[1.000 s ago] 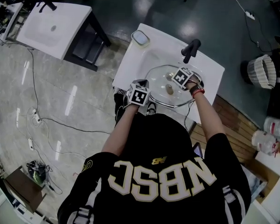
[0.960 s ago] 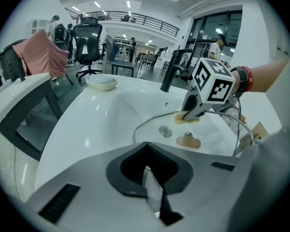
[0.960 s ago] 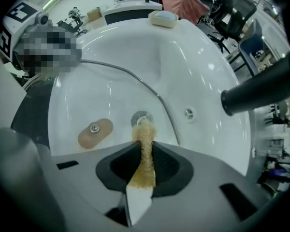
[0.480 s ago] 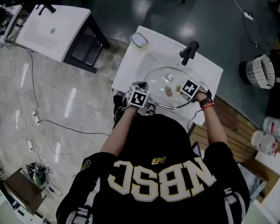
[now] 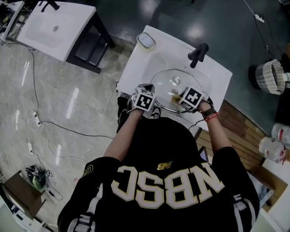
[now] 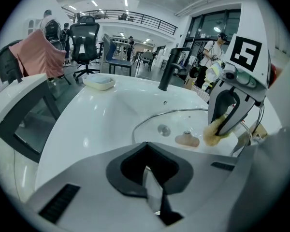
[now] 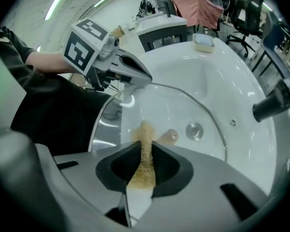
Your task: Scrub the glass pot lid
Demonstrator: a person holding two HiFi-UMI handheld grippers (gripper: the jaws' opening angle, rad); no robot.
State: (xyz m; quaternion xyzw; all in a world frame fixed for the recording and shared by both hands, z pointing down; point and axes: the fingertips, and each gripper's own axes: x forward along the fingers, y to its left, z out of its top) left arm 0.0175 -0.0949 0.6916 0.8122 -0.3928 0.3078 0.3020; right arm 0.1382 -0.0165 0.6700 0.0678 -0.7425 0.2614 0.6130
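1. Right gripper view: the right gripper (image 7: pixel 145 153) has its jaws closed on a tan, coarse scrubbing pad (image 7: pixel 144 137). The pad's tip touches the round, clear glass pot lid (image 7: pixel 193 103), just beside the lid's small tan knob (image 7: pixel 171 136).
2. Left gripper view: the left gripper (image 6: pixel 152 182) has its jaws pinched on the near metal rim of the lid, seen edge-on as a thin strip between them.
3. Head view: the lid lies knob side up across the basin of the white rectangular sink (image 5: pixel 135 66). It sits between the two grippers and on the near side of the black faucet (image 5: pixel 198 54).
4. Step in hand, as judged: scrubbing the upper glass face.
   - The rim grip should stay firm, so the lid neither slides nor spins under the pad.
   - Short overlapping strokes should work out from the knob to the rim.
   - Pressure should stay moderate, since the glass is smooth and likely slippery.
   - The base of the knob probably needs the pad's edge.
5. Containers:
   - The basin holds only the lid. The round metal drain (image 7: pixel 194 129) shows through the glass, and no standing water can be made out.
   - A small pale oval dish (image 5: pixel 146 40) sits on the sink's far corner. Its contents cannot be told.
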